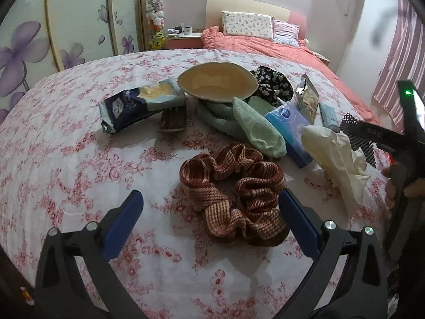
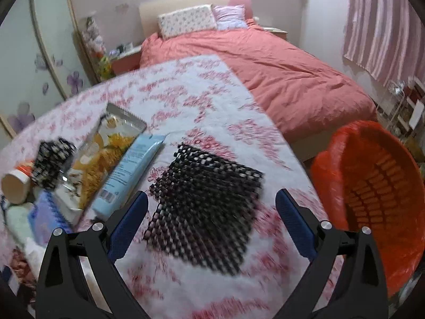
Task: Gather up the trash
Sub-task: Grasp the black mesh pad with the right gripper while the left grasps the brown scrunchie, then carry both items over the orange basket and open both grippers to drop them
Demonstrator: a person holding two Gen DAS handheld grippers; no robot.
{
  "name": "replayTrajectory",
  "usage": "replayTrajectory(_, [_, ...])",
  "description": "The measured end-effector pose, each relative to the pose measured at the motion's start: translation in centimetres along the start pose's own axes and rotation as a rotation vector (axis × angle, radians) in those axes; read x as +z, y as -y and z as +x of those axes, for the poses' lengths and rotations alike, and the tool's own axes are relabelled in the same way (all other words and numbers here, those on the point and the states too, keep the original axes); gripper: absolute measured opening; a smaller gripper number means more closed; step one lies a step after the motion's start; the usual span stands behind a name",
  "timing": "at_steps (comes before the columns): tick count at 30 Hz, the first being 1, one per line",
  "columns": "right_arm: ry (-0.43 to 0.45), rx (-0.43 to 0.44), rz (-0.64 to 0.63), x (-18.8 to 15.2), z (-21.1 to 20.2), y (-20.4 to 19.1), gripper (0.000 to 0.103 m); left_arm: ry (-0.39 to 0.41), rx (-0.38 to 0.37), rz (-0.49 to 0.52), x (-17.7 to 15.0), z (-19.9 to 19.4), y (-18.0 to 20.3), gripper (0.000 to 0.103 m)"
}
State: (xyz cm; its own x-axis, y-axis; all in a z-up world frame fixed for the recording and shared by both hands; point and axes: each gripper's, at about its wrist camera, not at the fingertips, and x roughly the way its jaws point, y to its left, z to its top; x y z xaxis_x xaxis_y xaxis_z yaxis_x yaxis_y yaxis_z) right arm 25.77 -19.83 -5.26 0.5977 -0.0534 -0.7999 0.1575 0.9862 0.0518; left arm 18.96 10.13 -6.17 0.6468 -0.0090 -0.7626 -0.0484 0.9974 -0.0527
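**Both grippers wide open over the cluttered tabletop, nothing held**

My left gripper hangs w/ jaws spread wide over the flowered tablecloth. The brown-and-pink striped scrunchie lies between the blue pads; its right edge is at or just beside the right pad, left pad well clear. No grip.

Right gripper is also wide open, nothing clamped. Black mesh mat lies flat on the cloth between and beyond its fingers; pads don't press on it. That view is motion-blurred.

Trash candidates: crumpled white tissue at the table's right side, just beside the blue tissue pack. Dark-blue wrapper lies left-centre, near a cream bowl-shaped piece resting on a green towel. Snack packet and light-blue tube lie side by side, left of the mesh mat.

Orange basket w/ orange liner stands off the table's right edge, near the right gripper. Pink bed behind.
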Motion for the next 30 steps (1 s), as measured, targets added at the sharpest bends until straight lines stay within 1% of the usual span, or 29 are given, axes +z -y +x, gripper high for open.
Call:
replayTrajectory(1, [0.002, -0.016, -0.015, 0.0, 0.0, -0.2, 0.089, -0.002, 0.002, 0.003, 0.1, 0.1, 0.0, 0.099])
replayTrajectory(2, [0.009, -0.011, -0.027, -0.1, -0.3, -0.4, 0.079, -0.005, 0.002, 0.005, 0.2, 0.3, 0.1, 0.099])
replayTrajectory(3, [0.014, -0.008, -0.038, -0.2, -0.6, -0.5, 0.076, -0.007, 0.001, 0.004, 0.3, 0.4, 0.0, 0.099])
replayTrajectory(4, [0.017, -0.005, -0.043, -0.3, -0.8, -0.6, 0.070, -0.010, 0.000, 0.002, 0.3, 0.5, 0.0, 0.099])
replayTrajectory(5, [0.022, -0.003, -0.046, -0.3, -1.0, -0.6, 0.060, -0.012, -0.004, 0.001, 0.4, 0.7, 0.0, 0.099])
replayTrajectory(6, [0.027, -0.001, -0.047, -0.4, -1.2, -0.6, 0.055, -0.012, -0.007, 0.001, 0.5, 0.8, 0.0, 0.098])
replayTrajectory(8, [0.033, 0.004, -0.050, -0.6, -1.5, -0.6, 0.040, -0.019, -0.019, 0.004, 0.6, 1.0, 0.1, 0.094])
replayTrajectory(9, [0.035, 0.004, -0.050, -0.6, -1.5, -0.6, 0.037, -0.022, -0.022, 0.004, 0.7, 1.0, 0.1, 0.093])
replayTrajectory(11, [0.038, 0.005, -0.044, -0.7, -1.7, -0.5, 0.022, -0.029, -0.029, 0.010, 0.6, 1.2, 0.3, 0.089])
replayTrajectory(13, [0.039, 0.006, -0.033, -0.5, -1.5, -0.2, 0.016, -0.037, -0.038, 0.013, 0.6, 1.4, 0.5, 0.084])
replayTrajectory(14, [0.040, 0.012, -0.027, -0.5, -1.4, -0.1, 0.014, -0.042, -0.043, 0.012, 0.6, 1.5, 0.6, 0.082])
replayTrajectory(16, [0.039, 0.023, -0.013, -0.5, -1.3, 0.2, 0.012, -0.053, -0.061, 0.006, 0.6, 1.9, 0.8, 0.074])
replayTrajectory(17, [0.038, 0.029, -0.008, -0.5, -1.2, 0.4, 0.012, -0.049, -0.058, 0.006, 0.6, 1.9, 1.1, 0.073])
replayTrajectory(22, [0.030, 0.064, 0.017, -1.0, -1.9, 0.8, 0.011, -0.035, -0.086, 0.010, 0.5, 1.8, 1.3, 0.050])
replayTrajectory(23, [0.033, 0.069, 0.022, -1.1, -2.1, 1.0, 0.011, -0.031, -0.090, 0.010, 0.5, 1.7, 1.3, 0.047])
replayTrajectory(24, [0.036, 0.075, 0.027, -1.2, -2.4, 1.1, 0.011, -0.028, -0.093, 0.010, 0.5, 1.6, 1.3, 0.043])
replayTrajectory(27, [0.044, 0.091, 0.036, -1.5, -3.0, 1.5, 0.011, -0.011, -0.098, 0.013, 0.5, 0.9, 1.3, 0.037])
replayTrajectory(30, [0.061, 0.103, 0.039, -1.6, -3.9, 1.8, 0.011, 0.009, -0.093, 0.016, 0.6, 0.0, 1.1, 0.035])
